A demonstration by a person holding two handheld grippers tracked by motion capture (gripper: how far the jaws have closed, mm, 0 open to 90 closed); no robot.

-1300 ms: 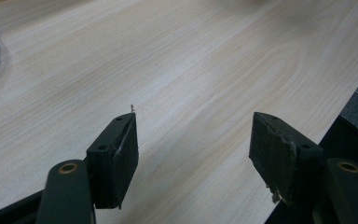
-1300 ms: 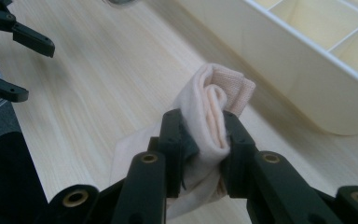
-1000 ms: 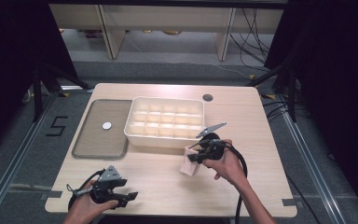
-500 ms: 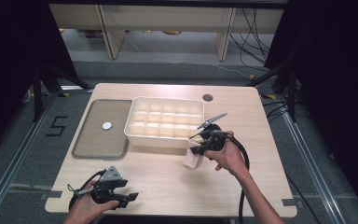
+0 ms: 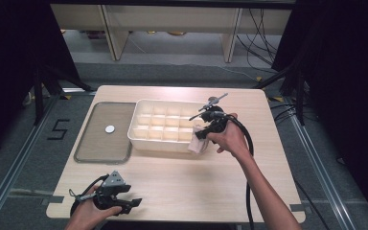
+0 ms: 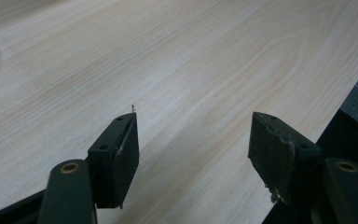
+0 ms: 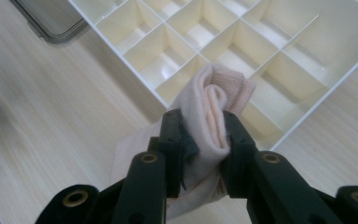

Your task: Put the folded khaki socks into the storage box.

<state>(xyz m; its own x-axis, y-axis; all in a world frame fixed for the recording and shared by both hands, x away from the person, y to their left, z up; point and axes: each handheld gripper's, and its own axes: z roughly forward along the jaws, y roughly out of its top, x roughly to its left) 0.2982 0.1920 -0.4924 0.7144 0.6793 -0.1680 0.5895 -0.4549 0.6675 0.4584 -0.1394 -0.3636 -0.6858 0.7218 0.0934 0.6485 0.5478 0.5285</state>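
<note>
**Between the jaws: a soft cloth over the divided tray**

Between the jaws of the right claw, pressed together, sits a folded pale pink fabric cloth, held over the near right corner of the cream plastic compartment tray. It looks light, limp and compressible; a mid-fold pinch suits it, since loose ends droop. Nearer the person, the left claw hangs spread and empty above the pale wooden surface.

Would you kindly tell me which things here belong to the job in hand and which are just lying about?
In use:
- right gripper
- folded pink cloth, clamped between its fingers
- divided white tray

Lying about:
- grey lid
- left gripper, open over bare table
</note>
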